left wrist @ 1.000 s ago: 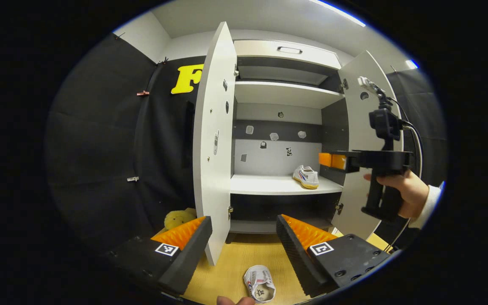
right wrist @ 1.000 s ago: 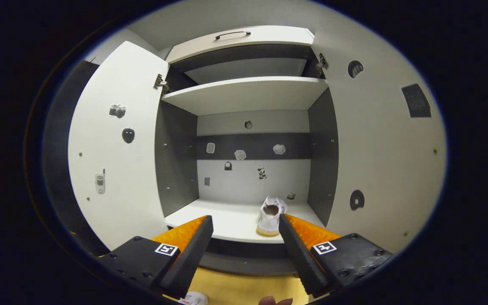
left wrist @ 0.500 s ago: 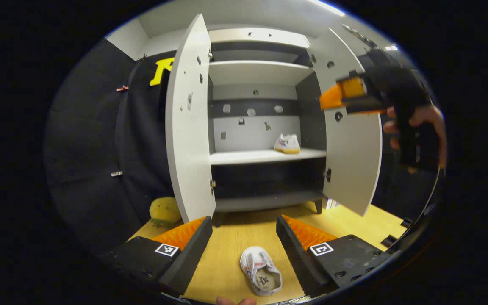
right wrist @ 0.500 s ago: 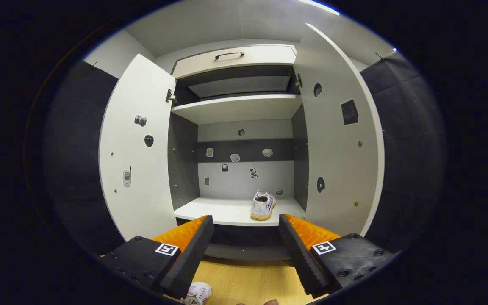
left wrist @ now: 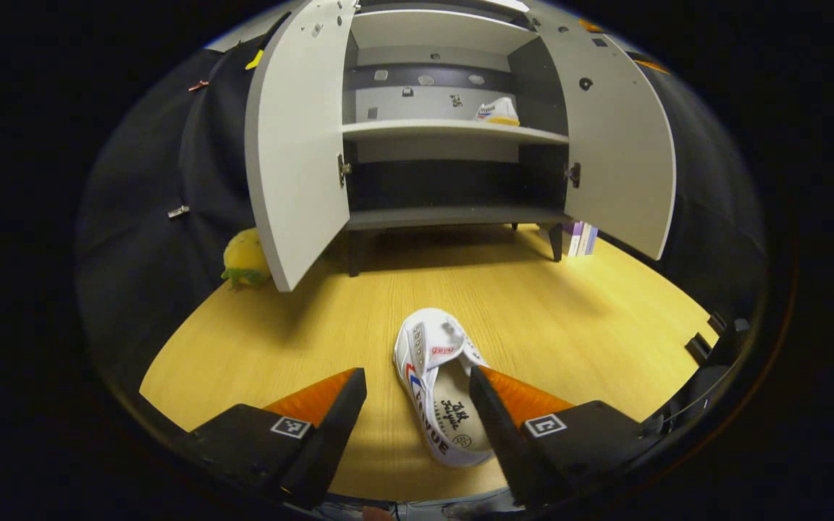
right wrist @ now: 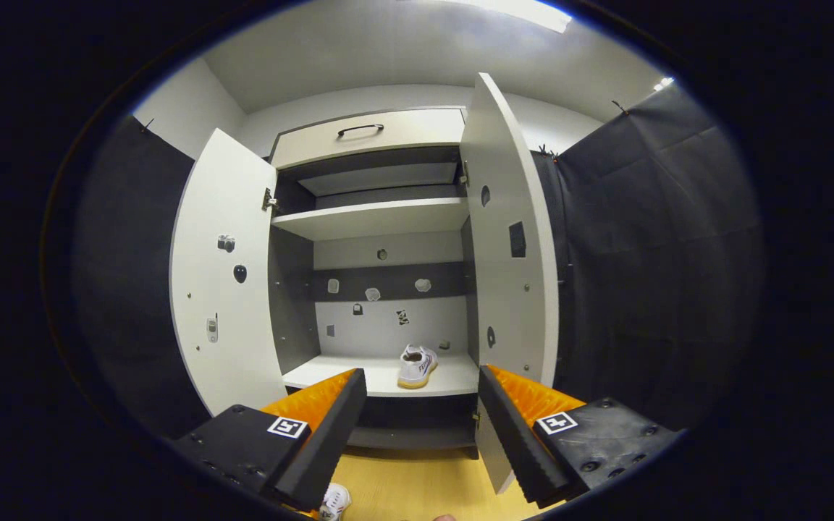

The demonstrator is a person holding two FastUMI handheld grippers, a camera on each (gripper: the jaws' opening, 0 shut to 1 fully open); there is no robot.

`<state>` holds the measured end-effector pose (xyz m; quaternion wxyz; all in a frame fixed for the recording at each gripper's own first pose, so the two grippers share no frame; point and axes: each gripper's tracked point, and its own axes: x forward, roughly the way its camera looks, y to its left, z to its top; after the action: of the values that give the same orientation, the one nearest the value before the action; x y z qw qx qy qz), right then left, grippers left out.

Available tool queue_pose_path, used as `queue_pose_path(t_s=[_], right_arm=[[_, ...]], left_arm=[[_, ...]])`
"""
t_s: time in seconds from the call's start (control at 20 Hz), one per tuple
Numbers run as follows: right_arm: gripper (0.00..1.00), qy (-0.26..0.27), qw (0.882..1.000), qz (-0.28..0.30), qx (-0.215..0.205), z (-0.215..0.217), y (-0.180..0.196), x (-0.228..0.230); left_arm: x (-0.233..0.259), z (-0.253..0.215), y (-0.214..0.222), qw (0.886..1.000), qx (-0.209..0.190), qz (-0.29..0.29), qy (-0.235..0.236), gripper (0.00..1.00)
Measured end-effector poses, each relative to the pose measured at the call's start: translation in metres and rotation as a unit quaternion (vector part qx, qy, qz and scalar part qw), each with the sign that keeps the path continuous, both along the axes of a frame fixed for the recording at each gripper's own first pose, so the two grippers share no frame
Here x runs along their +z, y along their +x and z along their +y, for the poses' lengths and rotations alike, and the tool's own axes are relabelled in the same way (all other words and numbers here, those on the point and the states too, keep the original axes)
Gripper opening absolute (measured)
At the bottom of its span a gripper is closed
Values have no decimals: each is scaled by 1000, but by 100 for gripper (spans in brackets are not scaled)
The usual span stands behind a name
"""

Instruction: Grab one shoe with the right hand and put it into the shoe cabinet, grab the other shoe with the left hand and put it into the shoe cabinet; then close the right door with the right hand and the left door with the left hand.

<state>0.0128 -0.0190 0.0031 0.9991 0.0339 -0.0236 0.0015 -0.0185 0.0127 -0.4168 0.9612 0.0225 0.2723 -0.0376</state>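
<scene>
Two doors stand wide on the shoe cabinet [right wrist: 370, 137], the left door [right wrist: 218, 289] swung out one way and the right door [right wrist: 507, 239] the other, and one white shoe on the shelf [right wrist: 417, 366] sits on the cabinet's middle shelf [right wrist: 337, 376], toward its right end, near the dark side panel. The upper shelf above it is bare, and the back panel carries a scatter of small stickers. Over to the left gripper view, which tilts down at the wooden floor [left wrist: 569, 304]: the shoe on the floor [left wrist: 440, 394] lies well in front of the cabinet, opening up, toe pointing toward the cabinet. The left gripper [left wrist: 417, 412] has its fingers spread wide, the shoe lying between them and closer to the right-hand finger; contact between finger and shoe cannot be told. That view also catches a yellow plush toy [left wrist: 245, 257] on the floor beside the left door and some books [left wrist: 580, 238] behind the cabinet's right leg. The right gripper view looks level at the cabinet, takes in the drawer handle [right wrist: 360, 129] on top, and has the right gripper [right wrist: 420, 420] spread open with nothing between its fingers, a sliver of the floor shoe peeking in at the bottom edge.
</scene>
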Motion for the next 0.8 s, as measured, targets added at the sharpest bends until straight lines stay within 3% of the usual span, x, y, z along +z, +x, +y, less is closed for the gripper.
queue_pose_path(t_s=[0.1, 0.3, 0.4, 0.5, 0.65, 0.7, 0.8], right_arm=[[98, -3, 1000, 0, -13, -15, -8, 3], [98, -4, 999, 10, -34, -40, -20, 3], [99, -3, 999, 17, -38, -48, -20, 1], [98, -5, 999, 19, -40, -52, -20, -1], [99, -3, 999, 23, -31, -45, -15, -3], [99, -3, 999, 24, -25, -42, -13, -3], [99, 0, 1000, 25, -15, -39, -13, -2]], left_arm=[[-19, -2, 13, 1000, -1, 13, 1, 77], [-41, -14, 45, 1000, -20, 18, -6, 67], [-52, -10, 56, 1000, -7, 25, 5, 58], [-54, -8, 67, 1000, 0, 22, 15, 56], [-63, 10, 73, 994, 4, 62, 86, 29], [-62, 9, 73, 994, 0, 71, 88, 14], [-57, 7, 74, 993, -5, 90, 71, 10]])
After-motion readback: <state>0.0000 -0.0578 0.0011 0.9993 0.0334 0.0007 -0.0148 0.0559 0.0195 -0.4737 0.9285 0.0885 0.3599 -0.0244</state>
